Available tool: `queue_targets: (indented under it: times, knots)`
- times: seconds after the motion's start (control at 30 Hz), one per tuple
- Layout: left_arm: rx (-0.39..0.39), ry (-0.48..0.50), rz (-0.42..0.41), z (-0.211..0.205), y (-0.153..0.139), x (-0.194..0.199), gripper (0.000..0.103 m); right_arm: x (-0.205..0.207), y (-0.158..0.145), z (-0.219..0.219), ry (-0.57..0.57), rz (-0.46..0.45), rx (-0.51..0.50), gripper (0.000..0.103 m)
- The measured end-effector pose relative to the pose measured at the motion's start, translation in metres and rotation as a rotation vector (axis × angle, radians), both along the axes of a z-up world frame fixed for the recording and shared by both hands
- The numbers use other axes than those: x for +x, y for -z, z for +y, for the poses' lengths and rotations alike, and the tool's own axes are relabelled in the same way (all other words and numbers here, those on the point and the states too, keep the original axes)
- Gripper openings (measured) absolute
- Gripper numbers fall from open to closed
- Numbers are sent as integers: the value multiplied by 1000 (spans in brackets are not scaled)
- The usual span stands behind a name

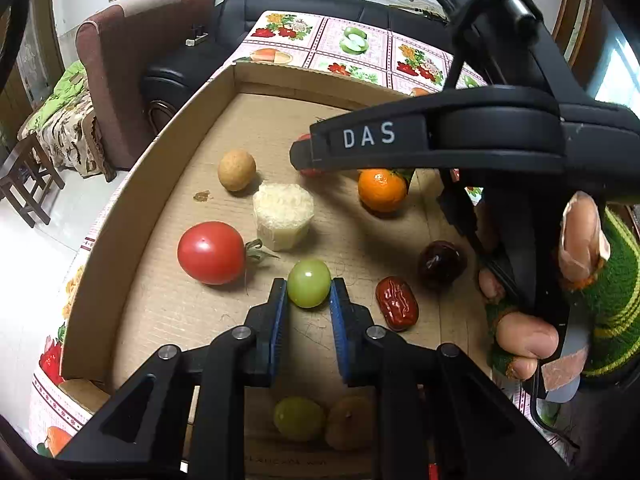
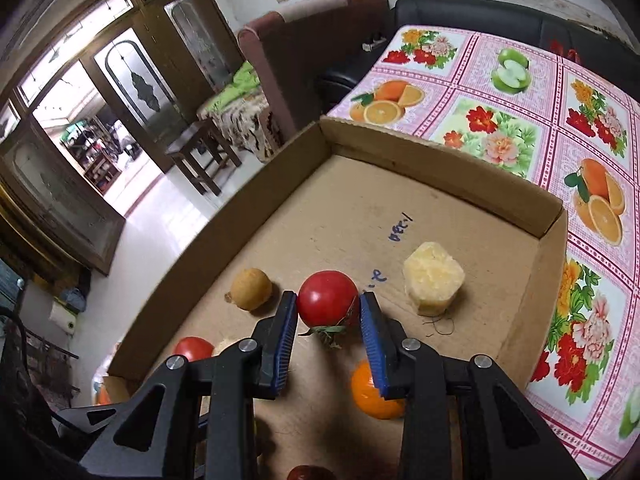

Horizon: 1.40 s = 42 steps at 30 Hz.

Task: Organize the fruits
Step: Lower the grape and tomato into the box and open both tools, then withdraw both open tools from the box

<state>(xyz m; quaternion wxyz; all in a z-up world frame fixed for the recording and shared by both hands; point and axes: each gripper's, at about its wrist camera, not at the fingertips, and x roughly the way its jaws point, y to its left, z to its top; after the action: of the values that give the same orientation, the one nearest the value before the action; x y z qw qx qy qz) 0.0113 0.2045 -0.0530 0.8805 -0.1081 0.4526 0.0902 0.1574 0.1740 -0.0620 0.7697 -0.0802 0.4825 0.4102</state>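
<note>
The left tongs (image 1: 309,294) pinch a small round green grape (image 1: 309,283) above the floor of the shallow brown cardboard tray (image 2: 440,184), towards its near edge. The right tongs (image 2: 329,316) clasp a glossy red tomato (image 2: 327,298) near the tray's middle. Best to lower each fruit beside its kind and let go gently so it doesn't roll. White letters "DAS" (image 1: 369,136) mark the right tool; blue ink (image 2: 401,230) on the cardboard is illegible.

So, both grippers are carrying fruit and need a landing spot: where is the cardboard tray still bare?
The far end is free: bare floor between the pale peeled sugarcane chunk and the shallow cardboard tray's back wall, out to its far right corner. The near end is crowded: orange tangerine, dark dates, big red tomato.
</note>
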Motion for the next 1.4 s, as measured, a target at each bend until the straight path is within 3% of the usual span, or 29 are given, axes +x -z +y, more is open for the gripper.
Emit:
queue_targets:
  times: [0.2,0.23,0.3,0.33,0.53,0.87,0.97,1.13,1.23,1.4]
  knots:
    - [-17,-9,-12,1,0,-3,21,-1,0,4,-8,-4,-15,35]
    - [-22,-14,-12,3,0,-4,25,-1,-1,3,-9,-4,-13,35]
    - [-27,-27,-24,6,-4,-8,46,0,-2,1,-3,-4,-8,38]
    - [-26,-30,-38,6,-7,-12,48,-1,-4,-1,1,1,1,41]
    - [-6,-46,-94,8,-23,-32,54,-8,-22,-16,7,-6,51,48]
    - [14,-71,-166,15,-35,-80,55,-46,-46,-62,-51,-51,97,60]
    - [47,-84,-180,14,-39,-97,68,-62,-53,-80,-85,-80,104,63]
    - [60,-96,-199,10,-44,-118,69,-91,-55,-109,-180,-118,108,67]
    - [72,-104,-193,4,-46,-121,77,-108,-54,-127,-237,-138,103,68]
    - [133,-112,-179,-12,-51,-120,80,-127,-51,-150,-315,-152,102,71]
